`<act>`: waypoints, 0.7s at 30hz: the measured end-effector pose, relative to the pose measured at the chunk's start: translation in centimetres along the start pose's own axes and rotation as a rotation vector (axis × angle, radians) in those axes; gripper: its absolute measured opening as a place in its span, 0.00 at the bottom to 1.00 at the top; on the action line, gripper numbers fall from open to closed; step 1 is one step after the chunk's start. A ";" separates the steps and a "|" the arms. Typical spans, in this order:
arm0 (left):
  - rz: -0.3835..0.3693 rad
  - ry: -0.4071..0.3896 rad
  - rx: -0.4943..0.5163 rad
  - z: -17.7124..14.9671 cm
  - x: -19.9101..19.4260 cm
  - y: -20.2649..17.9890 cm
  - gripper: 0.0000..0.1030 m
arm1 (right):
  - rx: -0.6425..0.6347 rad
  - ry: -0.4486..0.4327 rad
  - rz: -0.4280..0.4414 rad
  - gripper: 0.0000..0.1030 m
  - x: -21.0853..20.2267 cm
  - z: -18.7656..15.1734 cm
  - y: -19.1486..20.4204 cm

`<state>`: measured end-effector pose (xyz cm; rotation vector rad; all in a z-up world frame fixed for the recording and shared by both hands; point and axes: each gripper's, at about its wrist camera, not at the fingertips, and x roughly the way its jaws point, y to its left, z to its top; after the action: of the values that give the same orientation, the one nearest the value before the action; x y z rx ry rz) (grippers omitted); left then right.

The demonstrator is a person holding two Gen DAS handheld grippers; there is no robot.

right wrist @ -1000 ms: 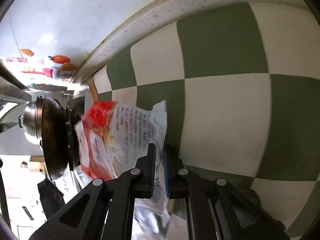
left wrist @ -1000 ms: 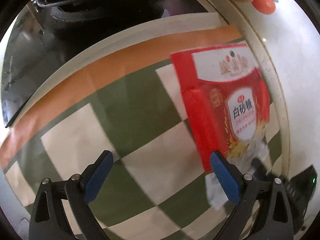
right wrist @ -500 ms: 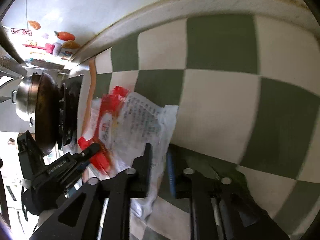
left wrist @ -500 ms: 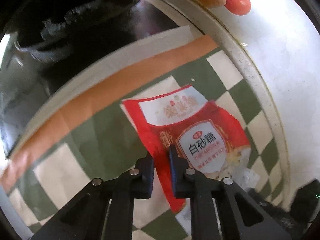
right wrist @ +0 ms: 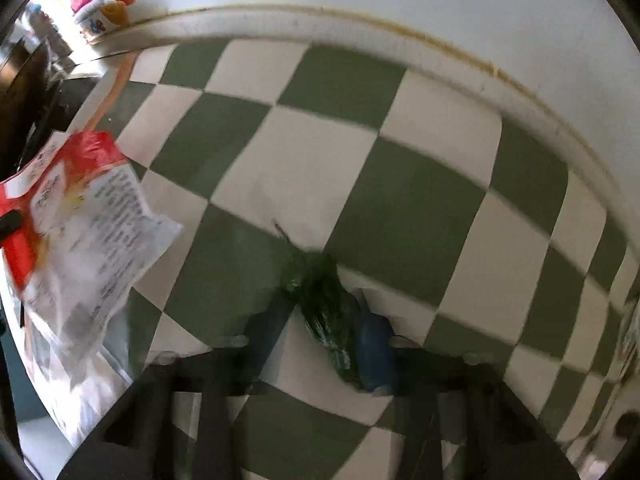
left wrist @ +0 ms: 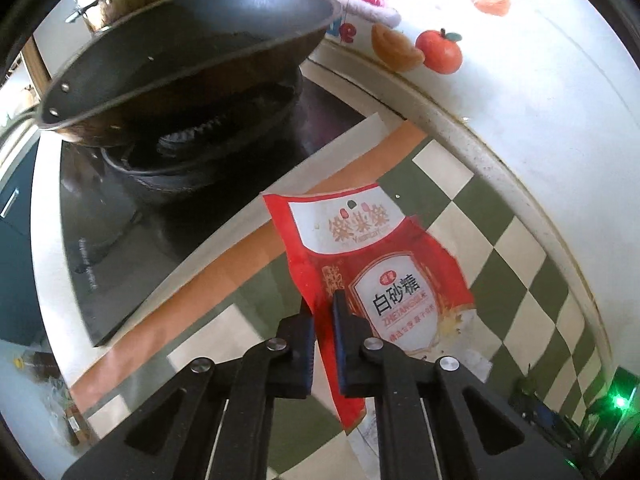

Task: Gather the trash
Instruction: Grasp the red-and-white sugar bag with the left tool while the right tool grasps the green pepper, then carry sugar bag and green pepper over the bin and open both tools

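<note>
A red and white sugar bag (left wrist: 384,264) hangs above the checkered counter, and my left gripper (left wrist: 322,308) is shut on its red left edge. In the right wrist view the same bag (right wrist: 80,220) shows its printed back at the left, apart from my right gripper (right wrist: 322,298). That gripper points down at the counter with its jaws closing. A crumpled green wrapper (right wrist: 324,320) lies between them, against the blue right pad (right wrist: 374,344). White tile shows between the wrapper and the left finger (right wrist: 268,320). This view is blurred.
A dark wok (left wrist: 180,52) sits on the burner of a black glass stove (left wrist: 120,240) beyond the bag. The green and white checkered counter cover (right wrist: 320,168) runs to a white wall (left wrist: 540,100) with fruit stickers (left wrist: 438,52).
My left gripper went from wide open to shut on the bag's edge and lifted it. My right gripper let go of the bag and moved right over the green wrapper.
</note>
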<state>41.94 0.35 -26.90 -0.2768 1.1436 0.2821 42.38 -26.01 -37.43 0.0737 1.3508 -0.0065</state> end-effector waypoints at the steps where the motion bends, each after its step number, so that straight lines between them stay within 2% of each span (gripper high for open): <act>1: -0.002 -0.010 0.004 -0.3 -0.9 1.0 0.04 | 0.009 -0.008 0.029 0.30 -0.5 -0.2 0.5; 5: -0.006 -0.061 0.002 -1.4 -4.3 4.6 0.02 | -0.028 -0.050 0.112 0.28 -3.6 -1.3 4.0; 6: -0.005 -0.066 -0.004 -1.9 -5.1 5.8 0.01 | -0.039 -0.054 0.133 0.20 -4.3 -1.5 5.0; 10: 0.027 -0.091 -0.038 -4.0 -8.2 11.6 0.00 | -0.139 -0.055 0.209 0.21 -7.0 -3.7 11.1; 14: 0.069 -0.109 -0.112 -6.8 -11.2 18.7 0.00 | -0.203 -0.023 0.291 0.20 -8.2 -6.6 16.2; 17: 0.102 -0.138 -0.183 -8.8 -13.7 24.3 0.00 | -0.211 0.031 0.386 0.20 -8.6 -9.5 19.6; 21: 0.136 -0.168 -0.279 -11.3 -16.7 31.1 0.00 | -0.271 0.093 0.470 0.20 -9.3 -12.9 25.4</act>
<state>14.76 23.97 -18.21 -0.4138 0.9573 0.5772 28.99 -0.30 -29.91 0.1626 1.3883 0.5800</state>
